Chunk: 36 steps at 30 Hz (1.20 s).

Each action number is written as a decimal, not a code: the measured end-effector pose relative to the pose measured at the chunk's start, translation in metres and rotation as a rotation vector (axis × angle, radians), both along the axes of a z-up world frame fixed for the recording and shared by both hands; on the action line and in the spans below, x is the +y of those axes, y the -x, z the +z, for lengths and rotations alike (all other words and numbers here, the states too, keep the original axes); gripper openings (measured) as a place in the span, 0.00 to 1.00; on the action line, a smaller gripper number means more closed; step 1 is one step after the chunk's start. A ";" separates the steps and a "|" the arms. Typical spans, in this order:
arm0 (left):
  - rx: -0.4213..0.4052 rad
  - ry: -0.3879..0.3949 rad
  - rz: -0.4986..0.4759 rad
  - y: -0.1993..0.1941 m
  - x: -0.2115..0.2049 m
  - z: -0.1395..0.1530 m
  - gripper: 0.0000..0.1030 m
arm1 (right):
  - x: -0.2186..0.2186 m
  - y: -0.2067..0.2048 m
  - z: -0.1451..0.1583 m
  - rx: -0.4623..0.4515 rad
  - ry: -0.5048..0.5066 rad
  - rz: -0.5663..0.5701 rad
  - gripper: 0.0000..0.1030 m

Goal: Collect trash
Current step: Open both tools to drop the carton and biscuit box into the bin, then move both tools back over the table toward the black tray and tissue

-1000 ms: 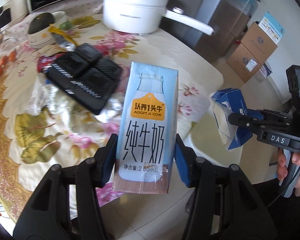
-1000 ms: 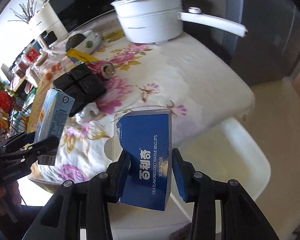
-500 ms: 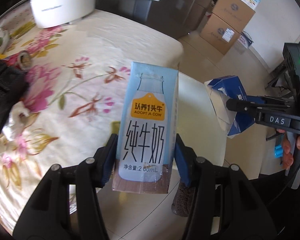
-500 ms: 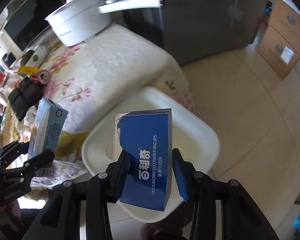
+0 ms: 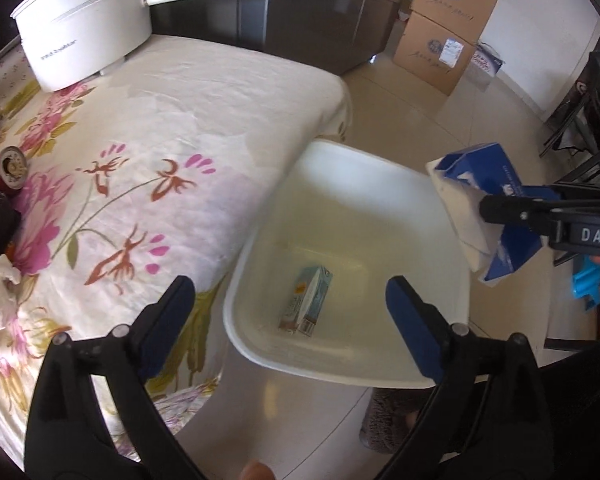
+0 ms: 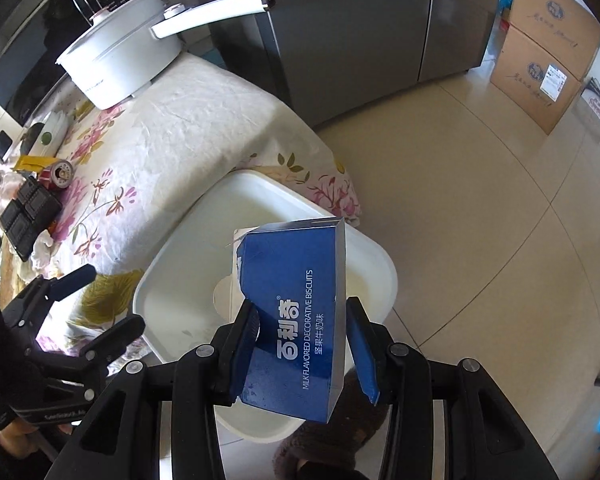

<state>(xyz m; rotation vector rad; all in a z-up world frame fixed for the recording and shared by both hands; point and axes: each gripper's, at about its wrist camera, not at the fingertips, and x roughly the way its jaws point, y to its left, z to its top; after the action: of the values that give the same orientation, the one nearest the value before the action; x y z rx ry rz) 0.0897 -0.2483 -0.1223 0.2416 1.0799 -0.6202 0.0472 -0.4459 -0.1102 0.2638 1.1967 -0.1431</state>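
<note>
Left gripper: fingers spread wide, nothing between them, hovering above the white bin; seen from the right wrist view at far left.
Right gripper: fingers pinching the blue biscuit box by its two sides, held over the bin's right part; in the left wrist view at the right edge.
Blue biscuit box: torn open at the top, white inner lining showing, lettering "MILK FLAVORED DECORATIVE BISCUITS" on the face.
Milk carton: lying on its side at the bottom of the bin, near its near wall, apart from both grippers.
White bin: standing on the tiled floor, just beside the right end of the bench; rim also visible.
Bench: covered with a floral cloth.
White pot: at the far left of the bench, long handle pointing right.
Can: lying at the bench's left edge.
Black trays: on the left of the bench, near the can.
Cardboard boxes: stacked on the floor, far right.
</note>
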 end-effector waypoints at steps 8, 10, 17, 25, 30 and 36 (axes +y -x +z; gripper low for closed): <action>-0.031 -0.046 0.044 -0.001 0.023 0.006 0.94 | 0.009 -0.005 -0.001 0.002 0.005 0.012 0.45; -0.032 -0.048 0.053 -0.002 0.028 0.007 0.94 | 0.011 -0.005 -0.001 -0.007 0.001 0.014 0.45; -0.041 -0.065 0.088 -0.001 0.050 0.012 0.94 | 0.017 -0.009 0.006 -0.019 0.018 -0.004 0.80; -0.042 -0.073 0.130 -0.001 0.088 0.023 0.94 | 0.035 -0.018 0.010 -0.009 -0.001 0.008 0.80; -0.030 -0.077 0.185 -0.004 0.121 0.031 0.94 | 0.057 -0.029 0.018 -0.021 -0.007 0.041 0.81; -0.026 -0.068 0.281 -0.008 0.167 0.044 0.94 | 0.093 -0.045 0.030 -0.047 -0.014 0.095 0.81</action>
<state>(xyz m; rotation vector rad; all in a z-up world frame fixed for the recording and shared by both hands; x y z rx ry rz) 0.0981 -0.0811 -0.0785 0.1529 1.0868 -0.3283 0.0918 -0.3528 -0.0800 0.2209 1.1618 -0.0452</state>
